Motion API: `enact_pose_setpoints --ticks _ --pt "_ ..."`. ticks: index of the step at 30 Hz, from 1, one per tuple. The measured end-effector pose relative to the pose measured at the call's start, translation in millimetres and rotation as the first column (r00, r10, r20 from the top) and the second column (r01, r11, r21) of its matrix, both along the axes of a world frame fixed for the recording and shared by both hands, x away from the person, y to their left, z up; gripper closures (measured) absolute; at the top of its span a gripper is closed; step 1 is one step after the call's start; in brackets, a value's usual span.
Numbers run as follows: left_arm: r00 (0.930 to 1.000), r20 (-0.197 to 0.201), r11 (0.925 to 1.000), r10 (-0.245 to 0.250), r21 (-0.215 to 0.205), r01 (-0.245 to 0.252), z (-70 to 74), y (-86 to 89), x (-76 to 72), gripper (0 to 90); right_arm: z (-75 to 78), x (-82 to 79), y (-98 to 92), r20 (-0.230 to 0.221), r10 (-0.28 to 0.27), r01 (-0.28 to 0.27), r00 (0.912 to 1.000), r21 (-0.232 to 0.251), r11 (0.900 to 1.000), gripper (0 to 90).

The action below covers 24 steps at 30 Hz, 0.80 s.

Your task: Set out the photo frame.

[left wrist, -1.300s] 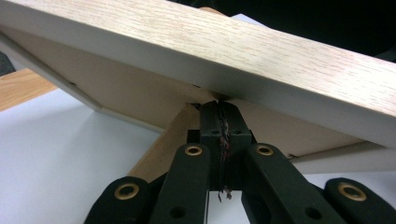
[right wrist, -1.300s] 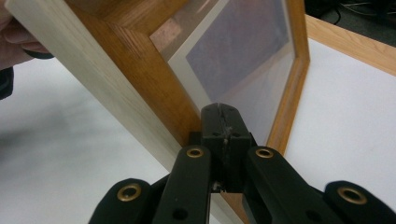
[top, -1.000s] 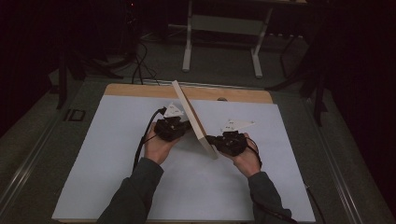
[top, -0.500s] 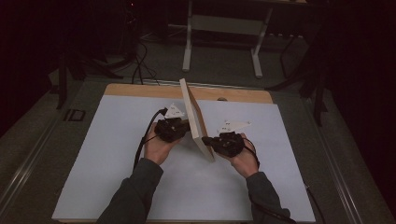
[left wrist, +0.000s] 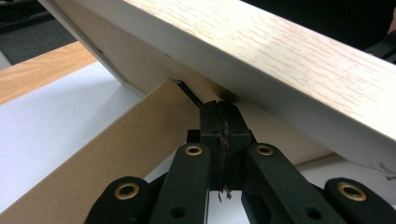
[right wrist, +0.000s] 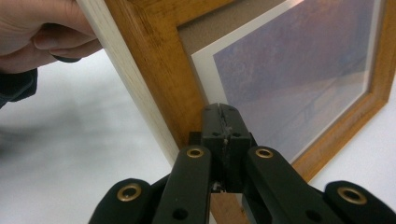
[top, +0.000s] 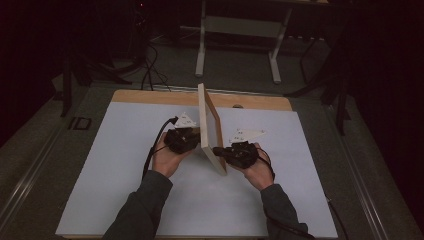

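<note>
A wooden picture frame (top: 212,130) stands on edge near the middle of the white mat, its glazed front toward my right hand. In the high view my left gripper (top: 196,142) is behind it, and my right gripper (top: 218,150) is against its front lower corner. The left gripper (left wrist: 219,105) is shut with nothing between its jaws. Its tip rests at the frame's back (left wrist: 280,56), where the brown cardboard stand (left wrist: 121,140) hinges out. The right gripper (right wrist: 219,109) is also shut and empty, its tip touching the frame's wooden border (right wrist: 154,79) beside the bluish picture (right wrist: 299,70).
The white mat (top: 125,165) covers a wooden tabletop whose bare strip (top: 150,96) runs along the far edge. Beyond it are a white stand's legs (top: 202,45) and floor cables (top: 150,70). The other hand (right wrist: 42,32) appears at the top left of the right gripper view.
The frame has swung from a leftward lean to more nearly upright. The right hand has shifted slightly left with it; the left hand has stayed put.
</note>
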<state>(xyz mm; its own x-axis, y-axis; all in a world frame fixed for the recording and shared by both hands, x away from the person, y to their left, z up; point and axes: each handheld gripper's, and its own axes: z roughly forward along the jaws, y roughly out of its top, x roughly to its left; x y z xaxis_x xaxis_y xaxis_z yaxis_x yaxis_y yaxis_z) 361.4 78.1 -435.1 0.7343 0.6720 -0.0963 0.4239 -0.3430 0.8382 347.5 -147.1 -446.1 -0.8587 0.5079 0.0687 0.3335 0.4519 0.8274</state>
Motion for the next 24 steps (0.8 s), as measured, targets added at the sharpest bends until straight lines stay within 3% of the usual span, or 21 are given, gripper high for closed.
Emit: enact_pose_setpoints --ticks 24 --pt "1.0000 0.009 0.9999 -0.003 -0.014 0.003 -2.8 19.9 -0.5 90.0 1.5 0.3 26.4 0.000 0.035 -0.035 0.9994 0.001 0.999 89.9"
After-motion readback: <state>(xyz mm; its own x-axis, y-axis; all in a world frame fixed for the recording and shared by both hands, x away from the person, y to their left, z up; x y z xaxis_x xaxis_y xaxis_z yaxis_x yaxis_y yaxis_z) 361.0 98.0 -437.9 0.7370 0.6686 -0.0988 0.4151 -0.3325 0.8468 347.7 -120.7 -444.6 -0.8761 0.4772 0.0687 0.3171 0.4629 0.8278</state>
